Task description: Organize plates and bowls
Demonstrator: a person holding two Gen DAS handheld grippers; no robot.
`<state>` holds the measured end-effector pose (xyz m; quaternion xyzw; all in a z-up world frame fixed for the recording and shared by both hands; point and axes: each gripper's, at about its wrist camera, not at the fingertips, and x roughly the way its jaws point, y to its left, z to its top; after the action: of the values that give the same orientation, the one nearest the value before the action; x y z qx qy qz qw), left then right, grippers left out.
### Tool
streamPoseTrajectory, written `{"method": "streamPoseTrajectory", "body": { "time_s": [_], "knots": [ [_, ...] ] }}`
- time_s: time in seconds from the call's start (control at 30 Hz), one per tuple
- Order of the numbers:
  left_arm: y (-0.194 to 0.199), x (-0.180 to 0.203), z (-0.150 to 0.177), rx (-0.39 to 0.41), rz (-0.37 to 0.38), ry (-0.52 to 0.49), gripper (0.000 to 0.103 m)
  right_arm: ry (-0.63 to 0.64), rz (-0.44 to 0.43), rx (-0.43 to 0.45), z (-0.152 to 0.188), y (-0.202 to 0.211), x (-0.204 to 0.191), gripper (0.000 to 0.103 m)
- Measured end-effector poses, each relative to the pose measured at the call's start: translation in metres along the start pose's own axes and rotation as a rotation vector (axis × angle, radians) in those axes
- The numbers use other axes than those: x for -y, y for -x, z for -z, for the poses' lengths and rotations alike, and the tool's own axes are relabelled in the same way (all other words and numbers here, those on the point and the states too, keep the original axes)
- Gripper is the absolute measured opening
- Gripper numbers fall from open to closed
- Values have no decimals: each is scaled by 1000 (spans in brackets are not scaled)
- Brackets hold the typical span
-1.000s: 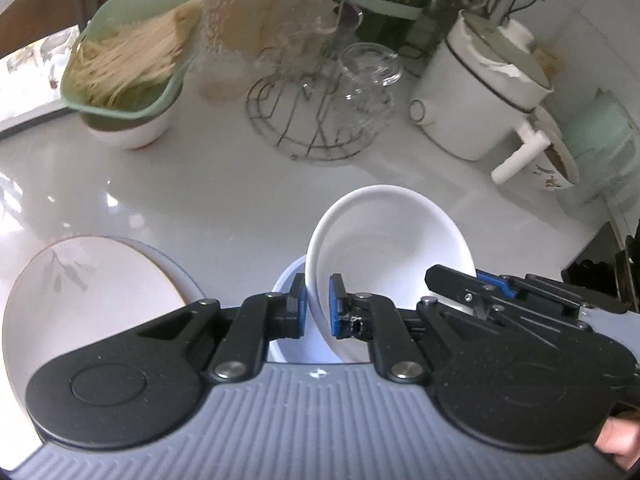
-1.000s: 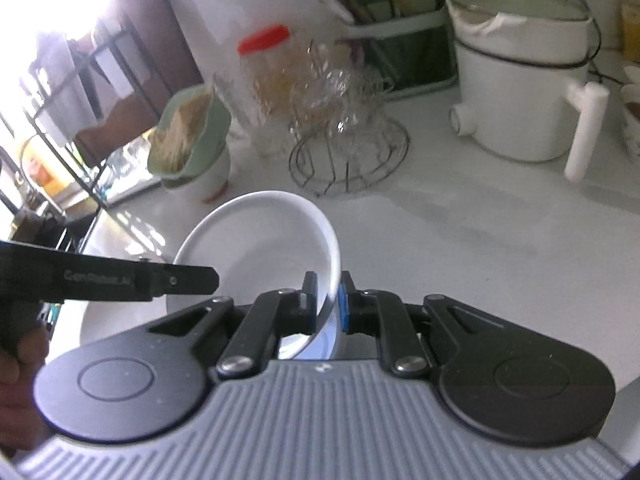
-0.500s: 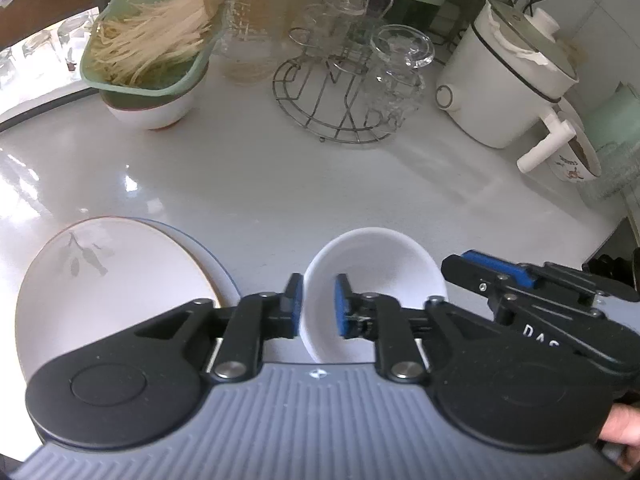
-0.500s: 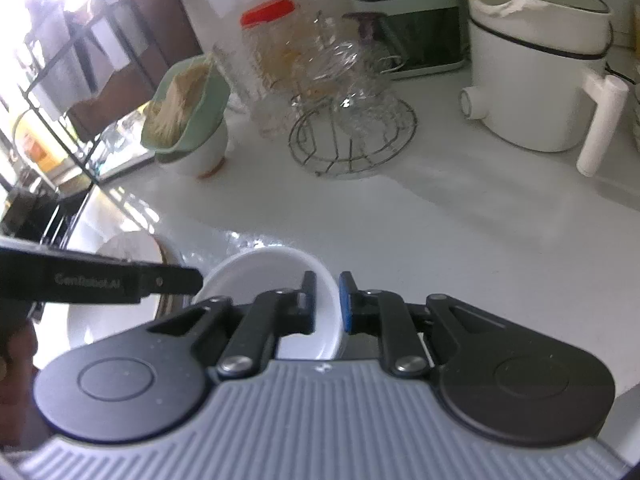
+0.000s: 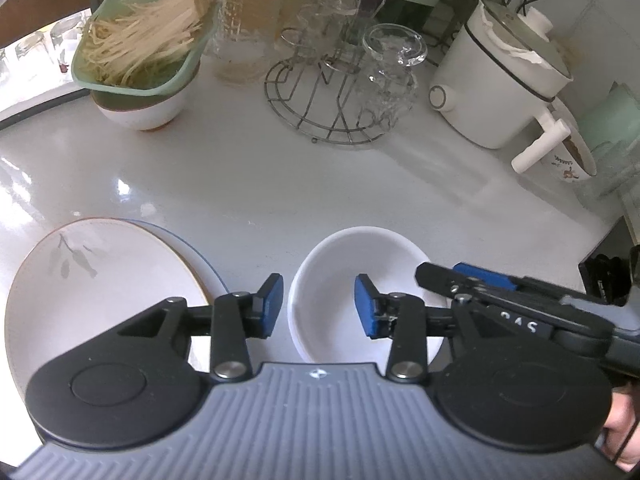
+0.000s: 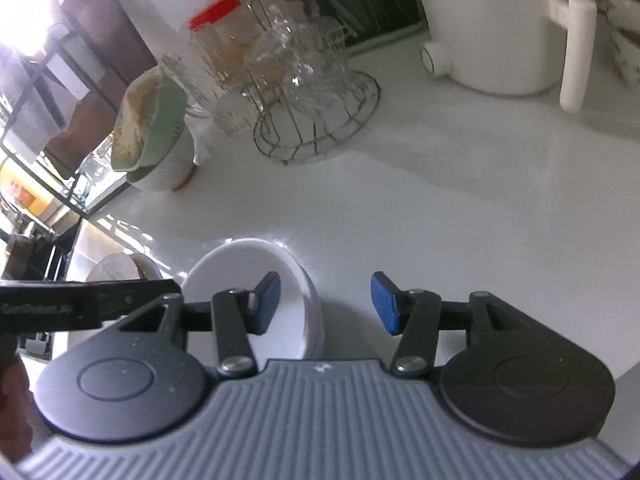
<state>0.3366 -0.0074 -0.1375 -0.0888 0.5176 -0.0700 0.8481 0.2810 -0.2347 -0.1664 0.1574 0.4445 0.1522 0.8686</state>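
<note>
Both tongs, left (image 5: 319,306) & right (image 6: 325,308), now spread; white bowl (image 5: 360,276) released.

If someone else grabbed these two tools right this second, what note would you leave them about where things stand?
Left hand-held gripper: open, holding nothing, its pads on either side of the white bowl's near-left rim.
Right hand-held gripper: open, holding nothing, its left pad over the same bowl.
White bowl: upright on the counter; in the right wrist view it looks nested in a second bowl.
Stacked plates: left of the bowl, leaf-patterned one on top.
Done: bowl set down, plates stacked.
Left: the bowl under the green strainer at the back may still need sorting; I cannot tell for sure.
</note>
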Motion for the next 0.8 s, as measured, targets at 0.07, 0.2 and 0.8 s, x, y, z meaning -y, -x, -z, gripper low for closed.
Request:
{"method": "streamPoseTrajectory", "body": {
  "time_s": [0.07, 0.2, 0.8],
  "knots": [
    [0, -2, 0, -1, 6, 10, 45, -23, -12, -24, 2, -6, 3, 53],
    [0, -7, 1, 2, 13, 29, 45, -38, -37, -54, 4, -15, 3, 51],
    [-5, -11, 6, -27, 89, 41, 57, -186, -76, -149, 11, -28, 15, 19]
  ]
}}
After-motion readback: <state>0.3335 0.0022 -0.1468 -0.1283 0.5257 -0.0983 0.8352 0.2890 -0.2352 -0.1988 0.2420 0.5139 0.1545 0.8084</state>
